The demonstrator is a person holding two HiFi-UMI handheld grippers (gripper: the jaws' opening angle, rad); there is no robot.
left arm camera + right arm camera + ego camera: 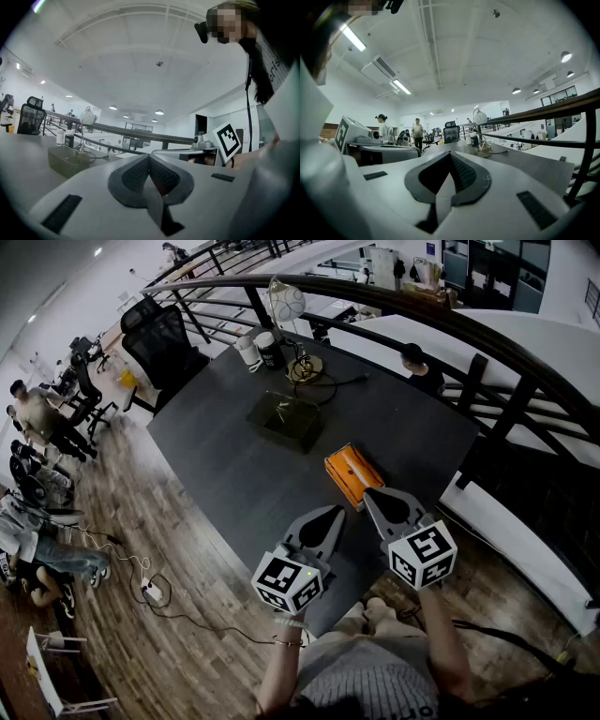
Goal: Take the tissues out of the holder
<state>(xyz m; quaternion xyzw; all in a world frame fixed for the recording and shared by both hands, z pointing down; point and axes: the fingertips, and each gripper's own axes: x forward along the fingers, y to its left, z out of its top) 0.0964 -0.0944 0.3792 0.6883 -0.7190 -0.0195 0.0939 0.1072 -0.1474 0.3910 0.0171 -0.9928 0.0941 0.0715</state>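
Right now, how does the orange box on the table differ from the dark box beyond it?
The orange box is opaque, with a pale strip along its top; the dark box is olive and see-through. The orange box lies near the front edge of the table, the dark box farther in, toward the lamp. The dark box looks the larger. Both are rectangular and rest on the table.

Before you: a dark counter (239,470) on a wood-plank floor (122,488), with a black mesh office chair (159,343) at its far corner. A curved dark railing (394,298) runs behind it. To your left, a power strip (151,592) lies on the floor. Overhead — a white ceiling (140,61) with strip lights (352,38) and round downlights (566,56).
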